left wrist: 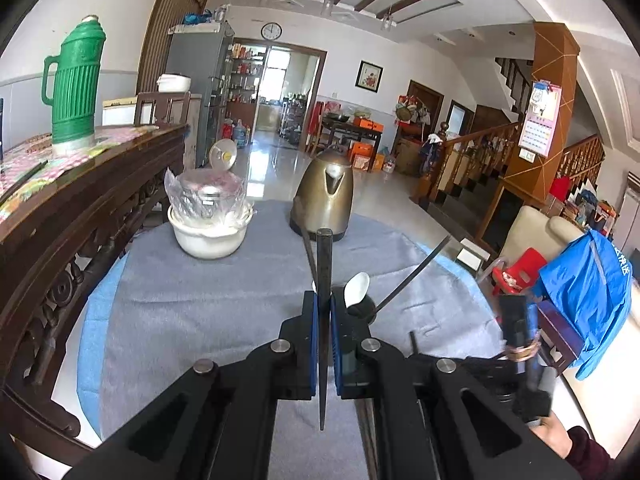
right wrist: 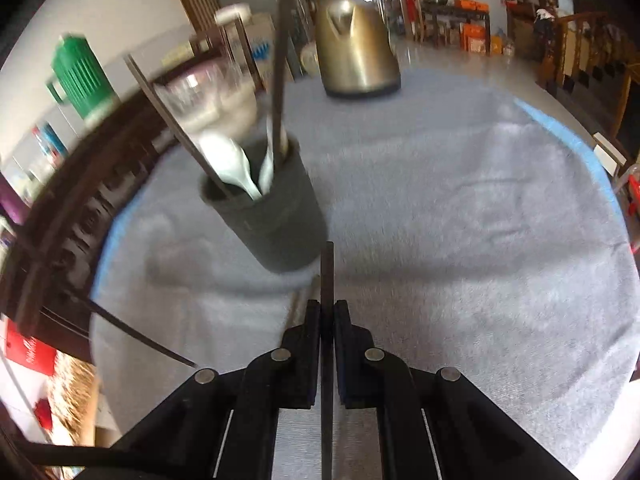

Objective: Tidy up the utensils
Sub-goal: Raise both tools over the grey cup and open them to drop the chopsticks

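Black chopsticks, one pinched in each gripper, over the grey-clothed desk [right wrist: 460, 208].

Left gripper [left wrist: 324, 304]: jaws pressed tight on a dark chopstick [left wrist: 324, 280] that stands up between the blue pads. Right gripper [right wrist: 328, 312]: jaws closed on a second chopstick [right wrist: 329, 276], close beside the dark holder cup [right wrist: 276, 220]. That cup stands on the cloth and holds white spoons [right wrist: 240, 168] and more chopsticks, with the brass kettle [right wrist: 356, 52] behind.

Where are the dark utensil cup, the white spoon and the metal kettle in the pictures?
dark utensil cup [right wrist: 280, 220]: right wrist view, on its outer side wall.
white spoon [left wrist: 357, 289]: left wrist view, on its bowl.
metal kettle [left wrist: 324, 196]: left wrist view, on its body below the spout.
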Action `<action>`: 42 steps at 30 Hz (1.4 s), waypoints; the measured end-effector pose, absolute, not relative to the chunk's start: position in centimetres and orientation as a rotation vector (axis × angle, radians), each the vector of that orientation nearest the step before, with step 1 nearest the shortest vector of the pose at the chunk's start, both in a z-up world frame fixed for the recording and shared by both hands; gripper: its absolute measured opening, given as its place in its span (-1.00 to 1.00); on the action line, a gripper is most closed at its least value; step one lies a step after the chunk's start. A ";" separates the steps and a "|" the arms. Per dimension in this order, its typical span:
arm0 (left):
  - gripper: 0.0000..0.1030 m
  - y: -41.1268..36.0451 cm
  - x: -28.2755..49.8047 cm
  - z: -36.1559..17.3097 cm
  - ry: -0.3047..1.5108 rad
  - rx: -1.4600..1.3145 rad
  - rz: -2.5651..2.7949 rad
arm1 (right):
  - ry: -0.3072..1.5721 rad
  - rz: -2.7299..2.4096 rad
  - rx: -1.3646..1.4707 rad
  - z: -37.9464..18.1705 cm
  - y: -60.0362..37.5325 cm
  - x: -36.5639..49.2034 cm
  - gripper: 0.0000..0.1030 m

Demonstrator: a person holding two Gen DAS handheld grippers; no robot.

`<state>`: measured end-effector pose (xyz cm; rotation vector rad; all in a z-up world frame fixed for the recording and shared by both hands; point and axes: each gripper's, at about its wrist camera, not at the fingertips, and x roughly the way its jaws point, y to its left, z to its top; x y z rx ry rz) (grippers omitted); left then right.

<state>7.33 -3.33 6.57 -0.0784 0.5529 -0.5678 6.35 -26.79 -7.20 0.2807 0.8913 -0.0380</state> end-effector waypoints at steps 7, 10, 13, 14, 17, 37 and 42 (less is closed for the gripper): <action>-0.87 -3.6 6.7 9.7 0.465 -0.091 -0.572 | 0.625 -0.011 0.319 -0.1 -26.8 3.7 -0.87; -0.87 -3.9 6.7 11.1 0.420 -0.097 -0.574 | 0.523 -0.005 0.333 2.8 -26.6 2.5 -0.86; -0.87 -4.3 7.1 12.5 0.359 -0.103 -0.567 | 0.416 0.005 0.335 5.8 -26.2 2.0 -0.87; -0.87 -4.5 7.3 12.9 0.345 -0.108 -0.566 | 0.389 0.003 0.330 6.8 -26.0 1.6 -0.87; -0.87 -4.9 7.8 13.6 0.295 -0.128 -0.564 | 0.316 -0.004 0.304 9.0 -25.4 2.0 -0.87; -0.87 -9.0 12.5 7.6 0.312 -0.142 -0.504 | 0.273 -0.119 0.272 8.8 -25.0 7.8 -0.86; -0.87 -9.7 13.2 5.6 0.394 -0.120 -0.506 | 0.330 -0.102 0.284 7.7 -25.2 8.0 -0.86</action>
